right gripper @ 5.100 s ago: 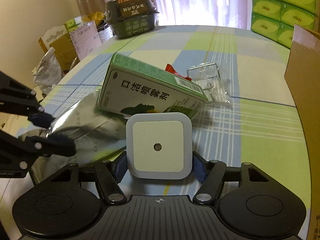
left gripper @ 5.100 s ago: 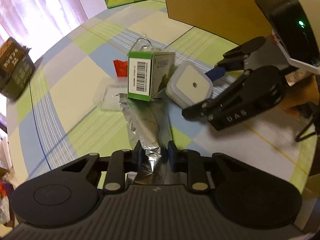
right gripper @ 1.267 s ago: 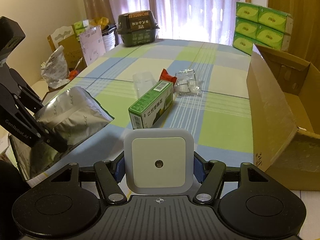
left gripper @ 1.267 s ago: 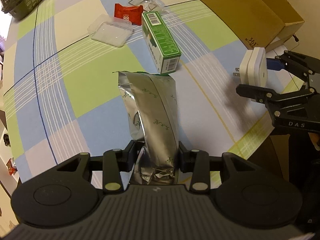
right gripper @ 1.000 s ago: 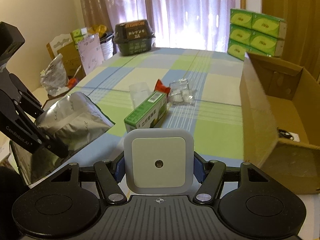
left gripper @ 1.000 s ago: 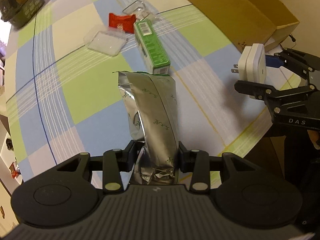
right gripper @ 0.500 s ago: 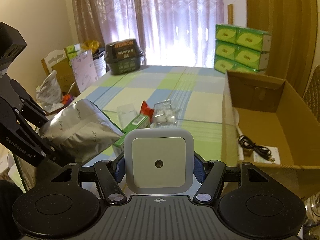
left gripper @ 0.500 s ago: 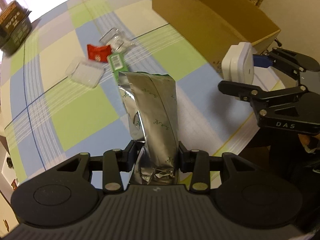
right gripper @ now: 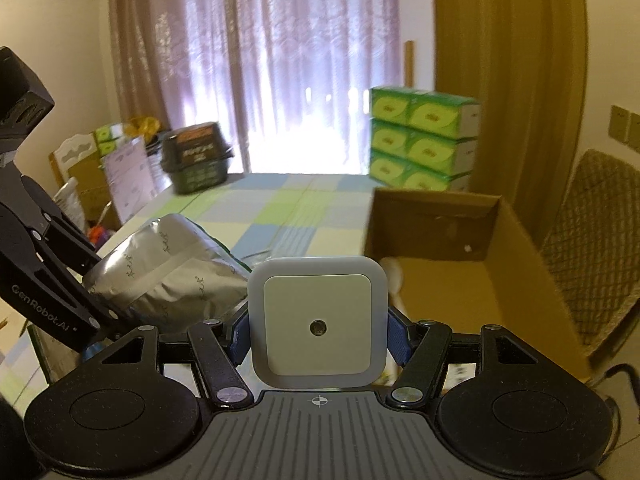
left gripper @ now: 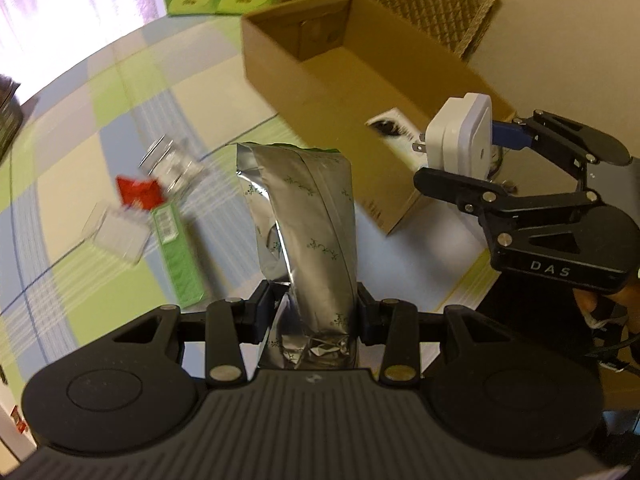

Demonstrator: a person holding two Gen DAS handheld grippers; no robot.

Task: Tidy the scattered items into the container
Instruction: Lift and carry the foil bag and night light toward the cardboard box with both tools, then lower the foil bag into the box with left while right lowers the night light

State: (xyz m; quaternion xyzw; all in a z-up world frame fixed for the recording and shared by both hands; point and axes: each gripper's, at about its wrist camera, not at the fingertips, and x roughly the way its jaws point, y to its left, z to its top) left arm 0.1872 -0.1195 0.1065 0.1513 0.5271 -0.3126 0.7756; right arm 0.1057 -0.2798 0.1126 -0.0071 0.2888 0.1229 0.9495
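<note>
Plug (right gripper: pixel 318 322) clamped by right gripper (right gripper: pixel 318 344), pouch (left gripper: pixel 304 236) by left gripper (left gripper: pixel 310 314); release advised only once well inside box (left gripper: pixel 280 64) walls.

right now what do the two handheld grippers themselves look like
Both are matte black plastic with ribbed bodies, round side discs and silver rivets. The right gripper has blue pads on its jaws and white "DAS" lettering; the left gripper reads "GenRobot.AI". A black cable hangs behind the right one.

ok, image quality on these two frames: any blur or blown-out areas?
Left wrist view: table items like the green box are motion-smeared, the held foil pouch sharp. Right wrist view: window behind the curtain blown out, background softly blurred, held white plug-in light sharp.
</note>
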